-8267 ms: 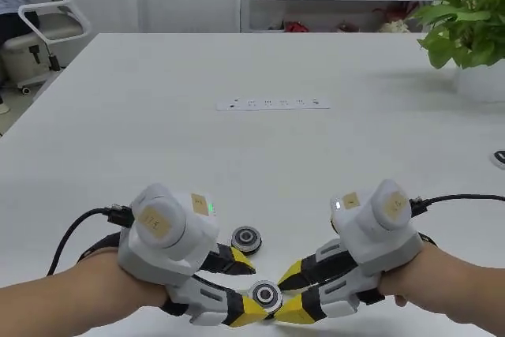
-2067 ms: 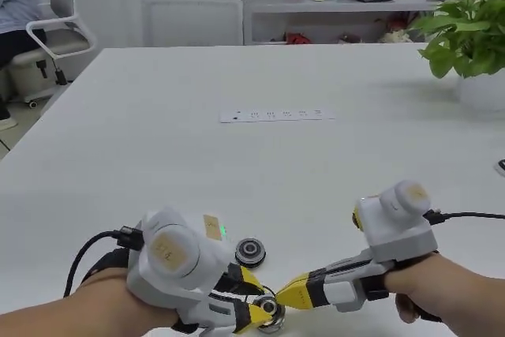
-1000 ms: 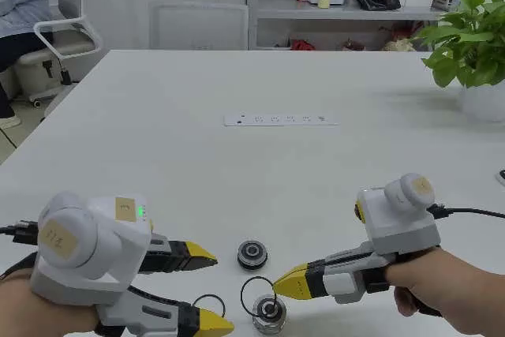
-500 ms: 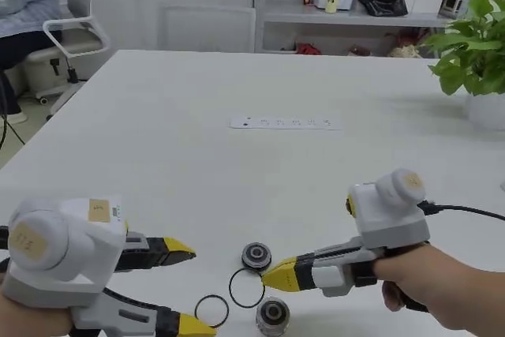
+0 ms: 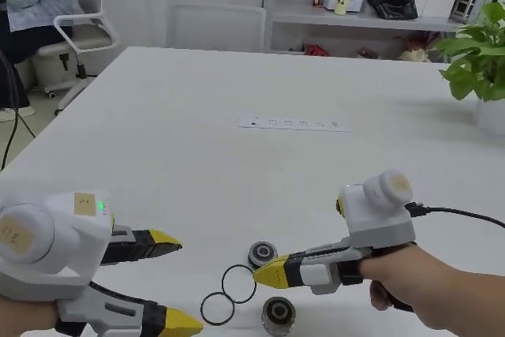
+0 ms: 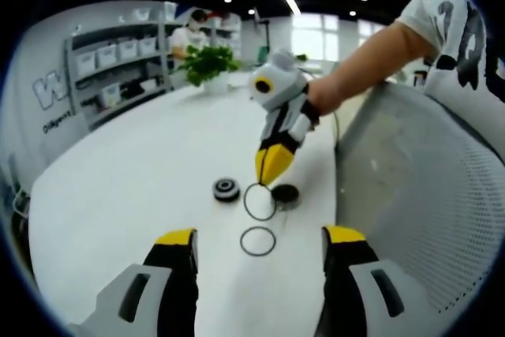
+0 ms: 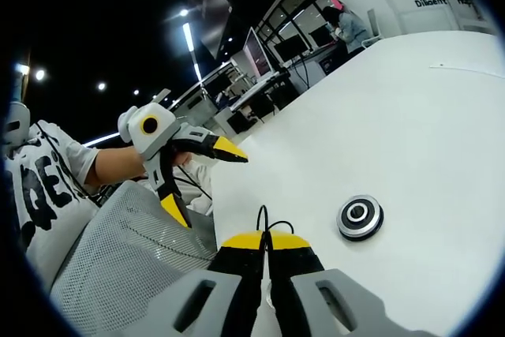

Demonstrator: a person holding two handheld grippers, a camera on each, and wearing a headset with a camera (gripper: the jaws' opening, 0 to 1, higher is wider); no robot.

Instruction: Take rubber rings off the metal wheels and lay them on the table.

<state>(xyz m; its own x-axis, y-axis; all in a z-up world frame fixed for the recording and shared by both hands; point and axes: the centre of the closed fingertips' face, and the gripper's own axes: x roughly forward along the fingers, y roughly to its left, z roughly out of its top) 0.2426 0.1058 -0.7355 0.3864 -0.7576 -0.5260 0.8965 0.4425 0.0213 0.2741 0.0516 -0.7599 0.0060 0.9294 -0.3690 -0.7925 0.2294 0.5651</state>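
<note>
Low over the table, my right gripper (image 5: 265, 272) is shut on a thin black rubber ring (image 5: 238, 283); the ring's loop (image 7: 263, 215) rises from between the closed tips (image 7: 267, 240). A second black ring (image 5: 217, 308) lies flat on the table just left of it. A bare metal wheel (image 5: 278, 312) stands near the table's front edge. Another wheel (image 5: 262, 254), dark around its rim, sits just behind the right gripper's tip. My left gripper (image 5: 173, 282) stands open to the left, nothing between its jaws; the loose ring (image 6: 258, 241) lies ahead of them.
A white power strip (image 5: 293, 124) lies mid-table. A potted plant (image 5: 477, 61) stands at the far right edge. A cable (image 5: 458, 212) trails from the right gripper. A chair (image 5: 75, 41) and shelves stand beyond the table's far side.
Both grippers have come off the wheel. The left gripper let its ring go onto the table and drew back open. The right gripper carried its ring left, away from the bare wheel.
</note>
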